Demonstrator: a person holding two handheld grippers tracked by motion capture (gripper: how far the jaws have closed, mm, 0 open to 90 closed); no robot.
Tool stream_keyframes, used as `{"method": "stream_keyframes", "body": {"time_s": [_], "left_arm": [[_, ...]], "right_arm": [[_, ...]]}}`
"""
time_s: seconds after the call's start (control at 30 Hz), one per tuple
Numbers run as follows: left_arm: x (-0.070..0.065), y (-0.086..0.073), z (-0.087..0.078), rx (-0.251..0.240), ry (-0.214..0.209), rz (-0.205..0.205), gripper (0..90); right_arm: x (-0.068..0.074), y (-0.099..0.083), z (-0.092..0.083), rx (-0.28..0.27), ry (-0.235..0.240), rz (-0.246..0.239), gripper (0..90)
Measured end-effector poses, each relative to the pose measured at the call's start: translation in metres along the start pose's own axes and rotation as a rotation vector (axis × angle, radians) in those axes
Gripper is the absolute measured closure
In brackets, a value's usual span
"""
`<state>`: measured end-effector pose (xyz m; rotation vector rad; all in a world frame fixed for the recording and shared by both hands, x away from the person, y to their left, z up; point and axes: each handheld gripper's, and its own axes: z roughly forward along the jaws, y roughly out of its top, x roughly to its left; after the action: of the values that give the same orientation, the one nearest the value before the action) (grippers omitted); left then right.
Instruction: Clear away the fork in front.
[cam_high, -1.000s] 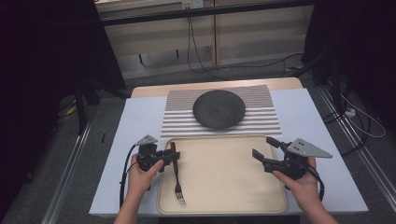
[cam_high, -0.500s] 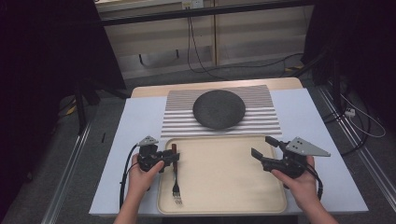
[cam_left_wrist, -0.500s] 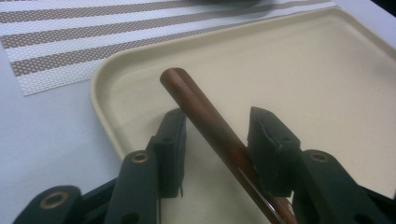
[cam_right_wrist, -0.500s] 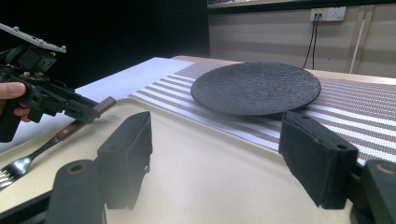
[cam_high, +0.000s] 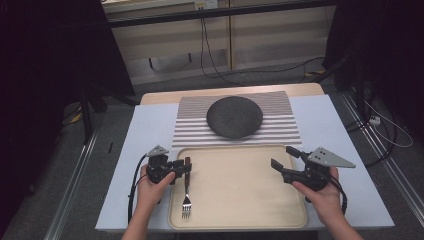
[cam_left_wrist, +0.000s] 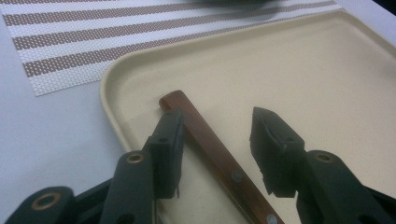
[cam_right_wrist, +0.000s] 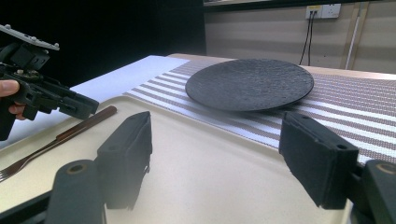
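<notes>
A fork with a brown wooden handle lies flat along the left side of the beige tray. My left gripper straddles the far end of that handle. Its jaws have just been opening, and now stand open with a gap on each side of the handle. My right gripper hovers open over the tray's right edge, nothing between its jaws. In the right gripper view the fork and the left gripper show at the left.
A dark round plate rests on a striped placemat just beyond the tray. Both lie on a pale sheet that covers the table. Cables trail from both grippers toward the table's near edge.
The left gripper's jaws have spread wider around the fork handle. The fork lies in the same spot on the tray. Neither hand has shifted.
</notes>
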<state>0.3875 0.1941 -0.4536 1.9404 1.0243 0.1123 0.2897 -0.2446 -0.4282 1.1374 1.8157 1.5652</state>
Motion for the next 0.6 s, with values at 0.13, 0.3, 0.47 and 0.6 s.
{"method": "stream_keyframes", "body": {"time_s": [0.13, 0.3, 0.47, 0.6], "left_arm": [[-0.004, 0.002, -0.012, -0.039, -0.003, 0.004, 47.7], [-0.007, 0.004, -0.031, -0.095, -0.002, 0.004, 39.6], [-0.007, 0.004, -0.041, -0.125, -0.004, -0.009, 33.0], [-0.011, 0.006, -0.045, -0.127, 0.004, 0.021, 29.0]], "right_arm": [[-0.001, -0.004, -0.005, 0.017, -0.005, -0.004, 25.8], [-0.001, -0.006, -0.010, 0.037, -0.006, -0.003, 25.1], [-0.001, -0.005, -0.010, 0.043, -0.018, -0.010, 24.6], [0.001, -0.005, -0.012, 0.055, -0.015, -0.019, 23.7]]}}
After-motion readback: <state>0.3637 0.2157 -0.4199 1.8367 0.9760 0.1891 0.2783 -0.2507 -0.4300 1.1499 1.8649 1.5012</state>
